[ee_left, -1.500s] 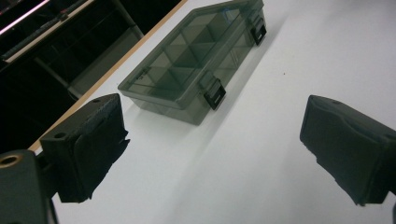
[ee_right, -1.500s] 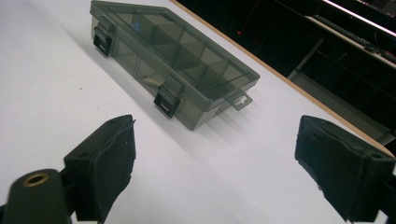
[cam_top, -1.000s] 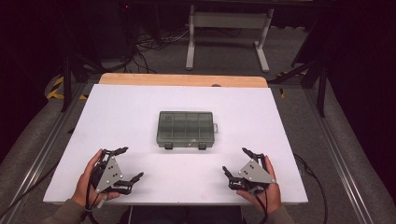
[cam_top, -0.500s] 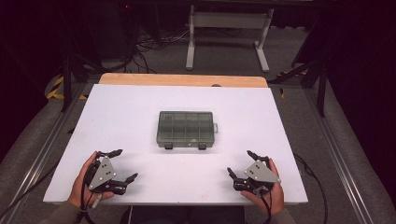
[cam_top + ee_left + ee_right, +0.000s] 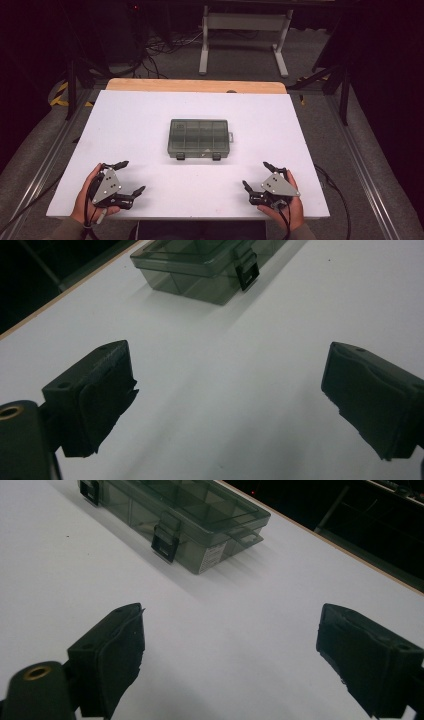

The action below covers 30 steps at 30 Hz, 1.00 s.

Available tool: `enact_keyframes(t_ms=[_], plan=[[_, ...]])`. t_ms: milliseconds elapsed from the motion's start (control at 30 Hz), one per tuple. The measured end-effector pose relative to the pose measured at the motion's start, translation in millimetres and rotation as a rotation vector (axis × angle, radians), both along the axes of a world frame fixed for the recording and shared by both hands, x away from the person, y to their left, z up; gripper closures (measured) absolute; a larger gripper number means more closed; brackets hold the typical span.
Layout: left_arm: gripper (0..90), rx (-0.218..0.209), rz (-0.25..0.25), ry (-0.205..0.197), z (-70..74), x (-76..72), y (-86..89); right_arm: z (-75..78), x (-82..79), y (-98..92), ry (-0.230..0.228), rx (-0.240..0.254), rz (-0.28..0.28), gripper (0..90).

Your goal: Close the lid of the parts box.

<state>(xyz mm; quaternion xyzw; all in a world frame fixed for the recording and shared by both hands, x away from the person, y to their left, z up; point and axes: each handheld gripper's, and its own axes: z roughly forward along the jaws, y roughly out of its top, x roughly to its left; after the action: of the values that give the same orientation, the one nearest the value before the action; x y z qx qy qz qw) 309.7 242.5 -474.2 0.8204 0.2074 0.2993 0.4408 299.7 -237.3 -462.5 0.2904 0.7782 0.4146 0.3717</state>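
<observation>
Near the bench's (image 5: 150, 115) front left corner, the left gripper (image 5: 126, 176) rests in the person's left hand (image 5: 86, 200), just inside the front edge. Its jaws stand wide apart with nothing between them, and in the left gripper view only bare white surface lies in the gap (image 5: 227, 385). From this gripper up to the left edge and on toward the far left corner the white top is open.

The box (image 5: 199, 138), a smoky see-through case with a shut lid and inner dividers, sits about midway between the left and right edges, a little nearer the front than the far wooden edge (image 5: 195, 86). Its two dark latches (image 5: 180, 156) face the front edge. It stands well apart from both grippers, with free surface on all four sides. In the left gripper view its near latch (image 5: 248, 274) shows at the top; in the right gripper view the box (image 5: 180, 515) lies ahead and to the left.

Near the front right corner, the right gripper (image 5: 256, 176) sits in the right hand (image 5: 286, 207), close to the front edge. Its jaws also stand wide, holding nothing, over bare bench (image 5: 230, 630). A strip of open top runs between it and the right edge.
</observation>
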Motion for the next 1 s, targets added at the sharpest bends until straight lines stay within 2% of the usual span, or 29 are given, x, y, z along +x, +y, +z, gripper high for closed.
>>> enact_keyframes(t_ms=[233,667,1000], plan=[[7.3,-0.002,-0.010,-0.005,0.6,-2.7,1.8,-0.6,-0.6,5.6,-0.004,-0.021,0.001,12.9],[7.4,0.017,-0.023,0.005,-0.8,-0.5,0.2,-1.4,-0.8,5.9,-0.008,-0.028,0.003,12.9],[7.3,0.016,-0.023,0.013,-1.6,0.0,0.5,-1.1,-1.2,7.3,-0.012,-0.030,0.005,12.9]])
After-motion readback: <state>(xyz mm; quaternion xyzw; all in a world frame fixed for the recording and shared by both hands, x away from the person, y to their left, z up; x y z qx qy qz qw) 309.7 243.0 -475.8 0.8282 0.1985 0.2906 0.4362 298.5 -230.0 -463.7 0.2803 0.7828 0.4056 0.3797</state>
